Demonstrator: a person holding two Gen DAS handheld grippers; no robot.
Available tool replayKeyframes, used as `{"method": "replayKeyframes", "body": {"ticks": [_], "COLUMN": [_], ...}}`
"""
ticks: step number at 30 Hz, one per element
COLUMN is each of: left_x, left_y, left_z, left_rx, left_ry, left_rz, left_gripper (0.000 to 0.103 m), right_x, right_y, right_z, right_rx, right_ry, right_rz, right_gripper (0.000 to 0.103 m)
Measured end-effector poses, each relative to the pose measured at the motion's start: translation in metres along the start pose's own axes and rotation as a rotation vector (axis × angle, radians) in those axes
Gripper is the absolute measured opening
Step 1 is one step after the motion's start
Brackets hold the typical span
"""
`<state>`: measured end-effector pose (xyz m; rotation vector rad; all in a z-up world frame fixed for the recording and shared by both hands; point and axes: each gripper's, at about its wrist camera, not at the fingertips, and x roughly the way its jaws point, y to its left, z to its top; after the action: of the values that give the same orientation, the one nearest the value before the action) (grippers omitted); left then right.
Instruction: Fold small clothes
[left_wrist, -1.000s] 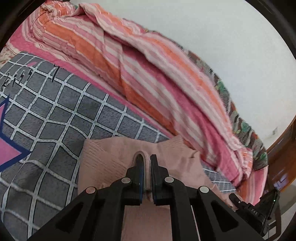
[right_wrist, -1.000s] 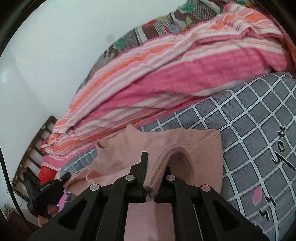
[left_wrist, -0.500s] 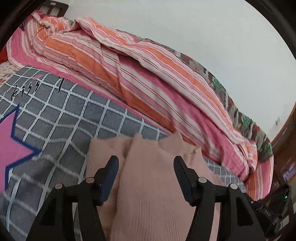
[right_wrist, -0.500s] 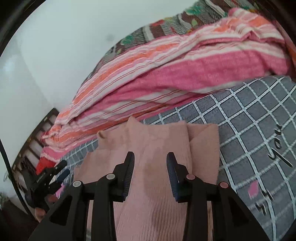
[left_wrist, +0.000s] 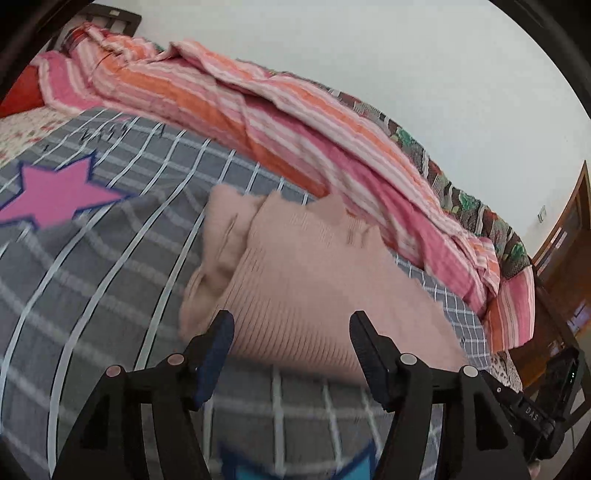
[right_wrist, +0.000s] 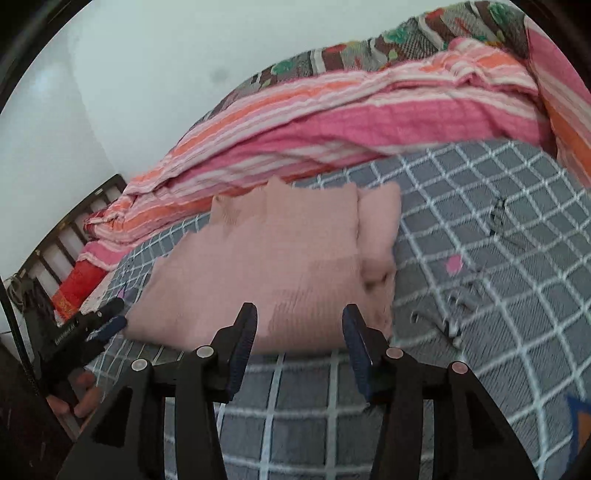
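While the pink knit garment (left_wrist: 314, 280) is lying folded on the bed's grey checked cover (left_wrist: 110, 266), looking light, soft and floppy, the left gripper (left_wrist: 291, 345) and right gripper (right_wrist: 299, 338) are opening empty, so its near hem is probably offering the best pinch.

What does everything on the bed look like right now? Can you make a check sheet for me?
Surface: grey checked bedspread with a pink star printed on it.
Job's things: pink knit garment lies folded on the bedspread, a second layer sticking out along one side.
Clutter: striped pink and orange blanket bunched along the far edge, a flowered cover behind it.
Grippers: left gripper and right gripper have both let go; jaws are opening, nothing gripped, the garment just beyond them.
Cables: a dark cord at the left edge of the right wrist view.
Surroundings: white wall, dark bed frame, wooden furniture.
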<state>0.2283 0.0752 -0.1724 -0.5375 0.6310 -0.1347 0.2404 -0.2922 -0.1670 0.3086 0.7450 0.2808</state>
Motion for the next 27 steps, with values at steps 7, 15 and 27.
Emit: {"method": "replayKeyframes", "body": {"ticks": [7,15,27], "left_x": [0.001,0.026,0.044], "left_y": [0.014,0.014,0.013], "left_z": [-0.012,-0.003,0.009], "left_rx": [-0.061,-0.113,-0.150], "left_ry": [0.071,0.093,0.073], "left_rz": [-0.047,-0.075,-0.040], "left_gripper": [0.065,0.067,0.056], "right_x": [0.015,0.026,0.050], "right_y": [0.014,-0.001,-0.030], "right_z": [-0.023,-0.012,0.012], "right_rx": [-0.053,0.039,0.215], "right_ry": [0.115,0.108,0.077], "right_rz": [0.016,0.000,-0.037], "right_gripper": [0.047,0.051,0.053]}}
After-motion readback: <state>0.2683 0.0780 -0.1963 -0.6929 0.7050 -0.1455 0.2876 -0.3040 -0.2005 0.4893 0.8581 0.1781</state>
